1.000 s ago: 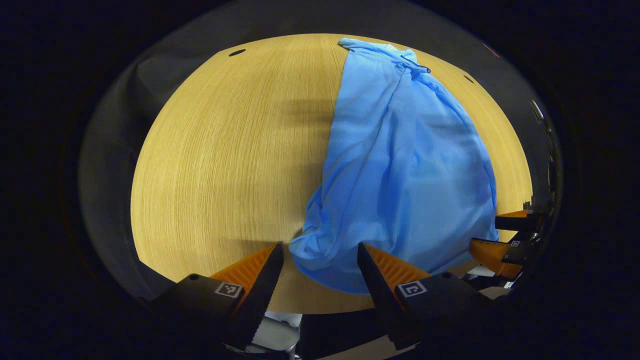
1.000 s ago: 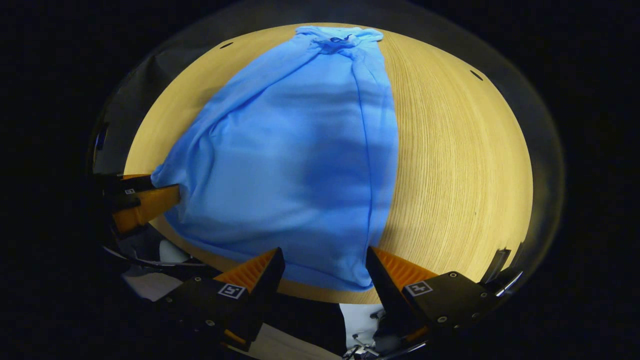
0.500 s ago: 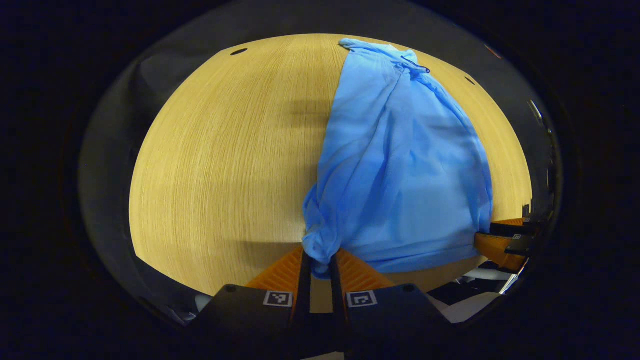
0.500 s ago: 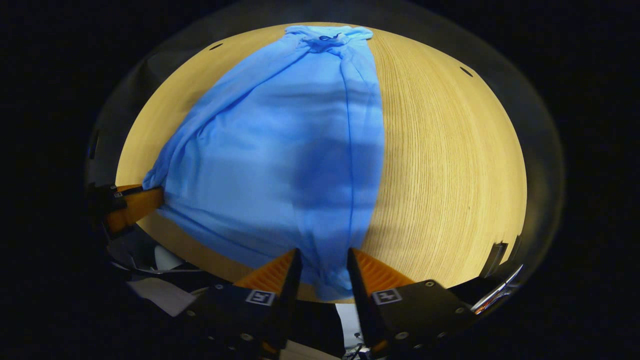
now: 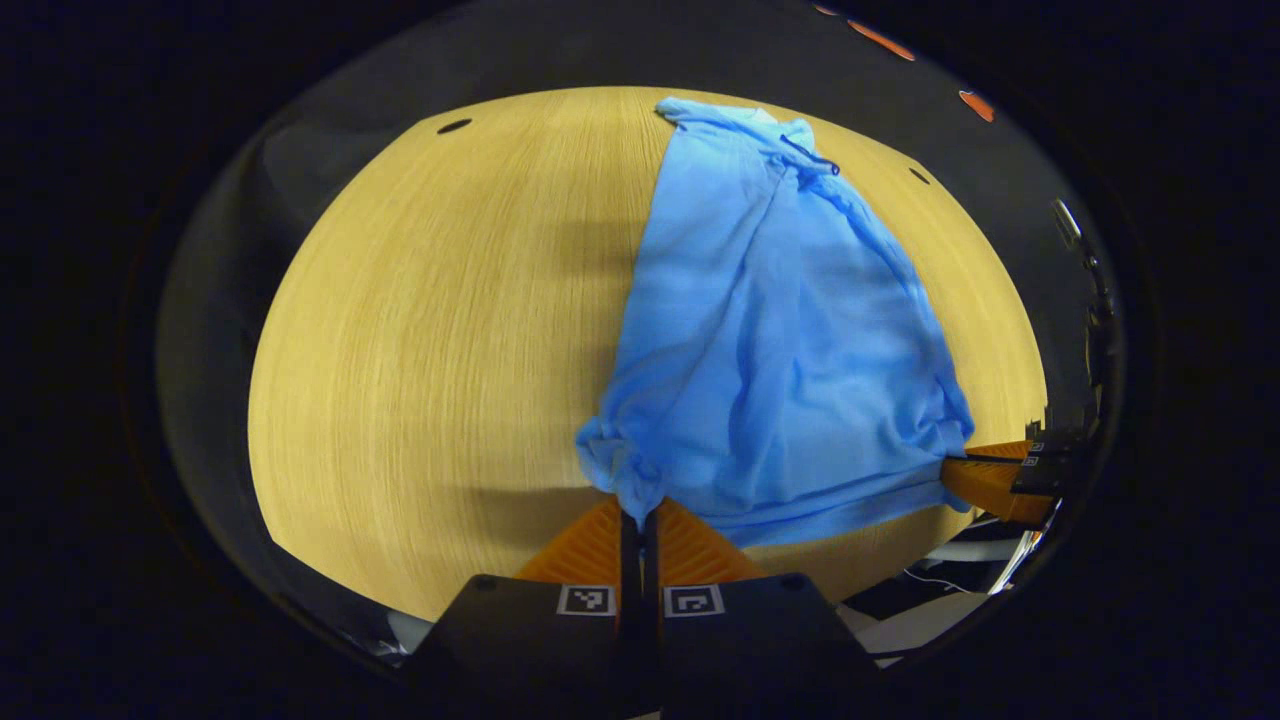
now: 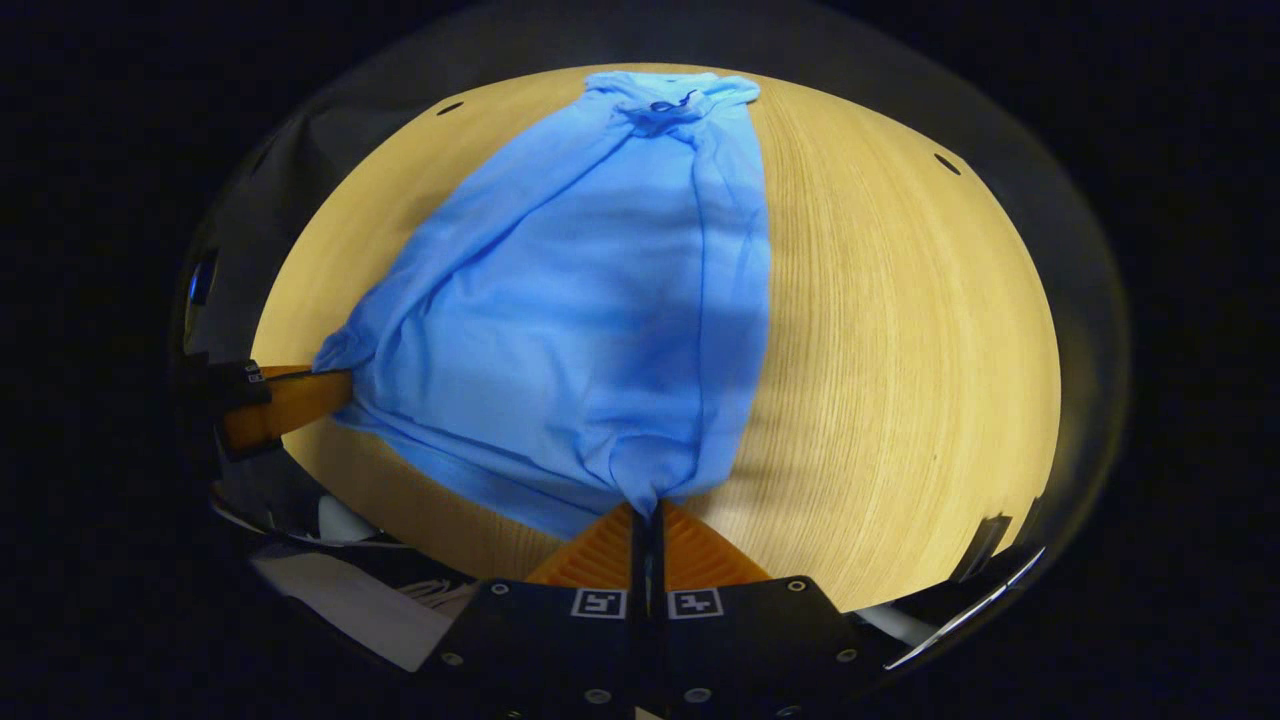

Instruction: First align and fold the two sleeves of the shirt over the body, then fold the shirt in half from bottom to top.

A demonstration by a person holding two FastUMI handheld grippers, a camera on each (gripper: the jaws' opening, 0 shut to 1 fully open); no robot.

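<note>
Left gripper view: wooden table [image 5: 420, 330]; blue shirt [image 5: 770, 350] lies from far edge to near edge. Left gripper [image 5: 640, 515] clenched on hem corner. Right gripper [image 6: 648, 510] pinches opposite hem corner at near edge.

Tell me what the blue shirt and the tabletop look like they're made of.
Blue shirt: seemingly a thin, soft knit fabric, matte; it drapes in loose wrinkles and bunches where each gripper pinches it. Tabletop: wood or wood-look laminate, pale, smooth, low sheen, with fine parallel grain lines; which one, I cannot tell.
</note>
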